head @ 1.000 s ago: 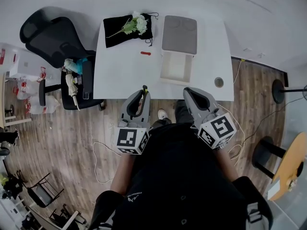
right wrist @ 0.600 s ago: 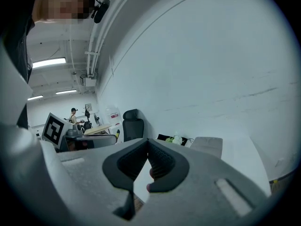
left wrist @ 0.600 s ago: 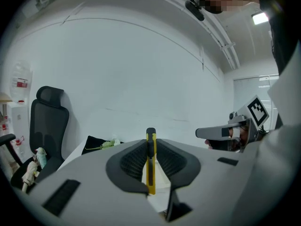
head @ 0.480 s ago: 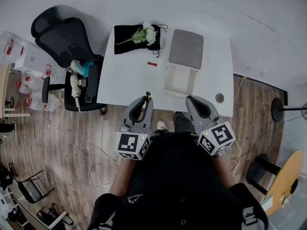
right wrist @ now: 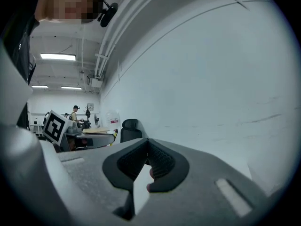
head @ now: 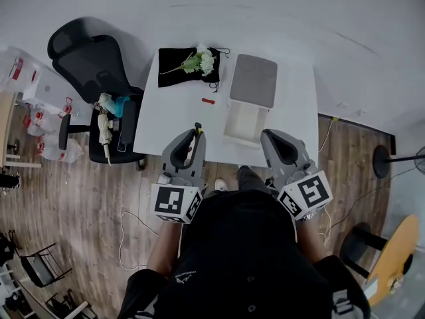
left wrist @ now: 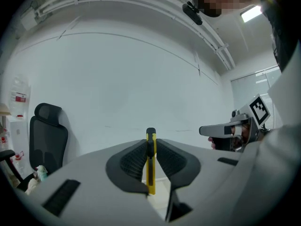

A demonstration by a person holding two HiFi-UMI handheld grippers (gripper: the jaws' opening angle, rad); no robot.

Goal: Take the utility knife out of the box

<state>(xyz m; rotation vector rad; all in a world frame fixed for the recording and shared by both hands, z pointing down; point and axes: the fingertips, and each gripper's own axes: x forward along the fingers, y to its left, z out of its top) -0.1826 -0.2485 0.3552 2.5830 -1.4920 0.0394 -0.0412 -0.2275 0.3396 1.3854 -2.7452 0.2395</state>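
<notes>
**Jaws of the left gripper (left wrist: 150, 147) pinch the utility knife (left wrist: 150, 171), outside the box (head: 244, 121)**

The jaws of the left gripper press on the yellow utility knife from both sides. The knife stands upright between them, at the near edge of the white tabletop (head: 176, 108) and apart from the box. The jaws of the right gripper (right wrist: 148, 145) are pressed together and hold nothing. On the tabletop lie a black cloth (head: 178, 75) with flowers, a small red thing (head: 208, 101) and the open white box with its grey lid (head: 253, 80).

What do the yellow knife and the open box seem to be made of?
Utility knife: probably plastic, smooth yellow body with a black slider.
Box: likely cardboard, matt pale walls; too small to be sure.
</notes>
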